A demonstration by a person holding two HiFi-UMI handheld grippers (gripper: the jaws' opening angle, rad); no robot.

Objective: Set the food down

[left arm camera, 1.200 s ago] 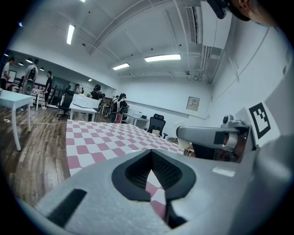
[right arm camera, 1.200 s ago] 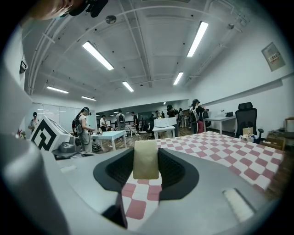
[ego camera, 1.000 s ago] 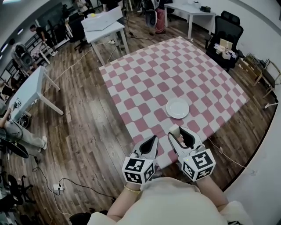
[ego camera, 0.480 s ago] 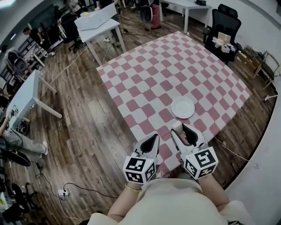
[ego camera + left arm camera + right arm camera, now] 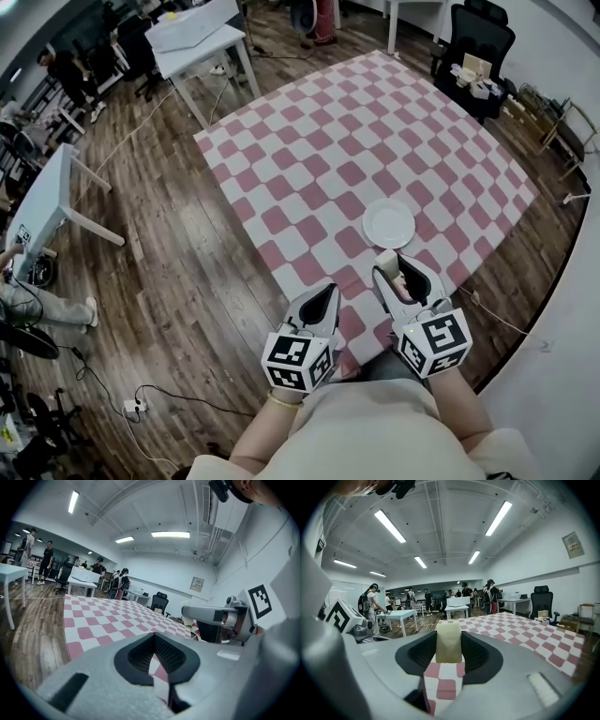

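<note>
- Open-plan office with a plank floor, white desks [image 5: 192, 37] and people at the far end; a big pink-and-white checked cloth [image 5: 309, 159] fills the middle of the head view.
- One white plate [image 5: 388, 224], round and bare, sits on the cloth near the person's edge of it.
- One piece of food [image 5: 448, 641], a pale beige block, is clamped upright between the jaws of the right hand-held gripper [image 5: 394, 267]. It is held over the cloth, just short of the plate.
- Left hand-held gripper [image 5: 325, 295] hovers beside the right one over the cloth's edge, its jaws drawn together on nothing.
- By its looks the block is light and soft, likely to dent or crumble under a hard squeeze. Its two flat sides, where the pads now press, seem the best hold.
- Count: two hand-held grippers, one plate, one piece of food.
</note>
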